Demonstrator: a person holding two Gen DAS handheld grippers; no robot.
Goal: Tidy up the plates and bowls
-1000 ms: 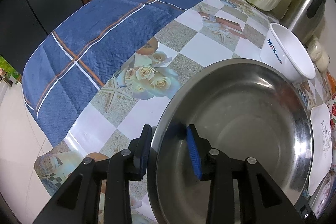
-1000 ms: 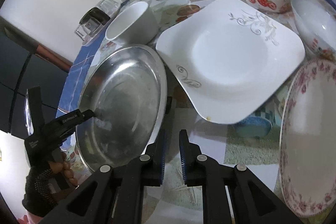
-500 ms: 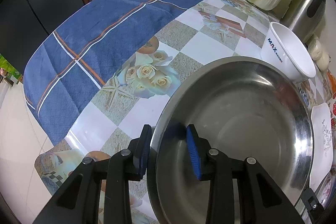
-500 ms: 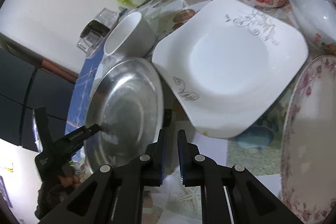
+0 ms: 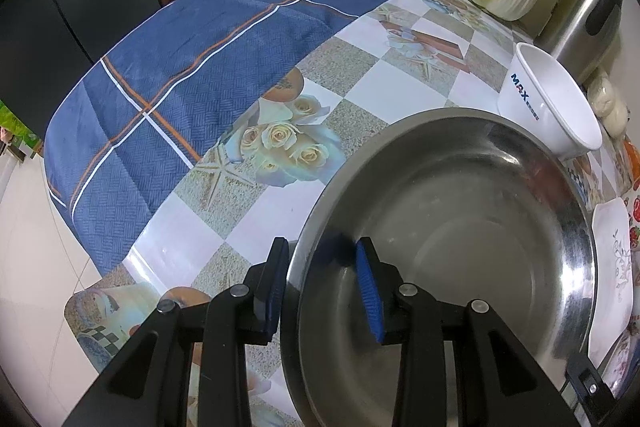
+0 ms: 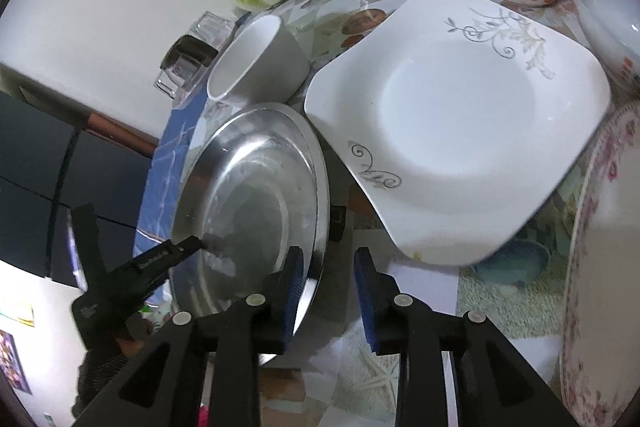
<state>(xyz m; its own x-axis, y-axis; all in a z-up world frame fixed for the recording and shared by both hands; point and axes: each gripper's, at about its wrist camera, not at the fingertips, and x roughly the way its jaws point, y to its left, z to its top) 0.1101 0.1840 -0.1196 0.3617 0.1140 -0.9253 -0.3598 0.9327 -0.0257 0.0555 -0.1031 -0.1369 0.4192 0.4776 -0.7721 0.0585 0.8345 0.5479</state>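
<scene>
While straddling the near-left rim of the steel plate (image 5: 460, 247), the left gripper (image 5: 324, 287) shows one blue pad outside and one inside, with a gap on the inner side, so probably not clamped, though hard to be sure from this angle; over on the far side of that rim, the right gripper (image 6: 326, 291) hangs spread apart, one finger over the plate's edge, gripping nothing; just beside the steel plate, nearly touching, sits the square white plate (image 6: 460, 123), the white bowl (image 6: 256, 63) beyond; best now to close squarely on the rim, pads flat, before lifting; keep it level, clear of the square plate's corner; slippery metal, so firm pinch, slow raise.
</scene>
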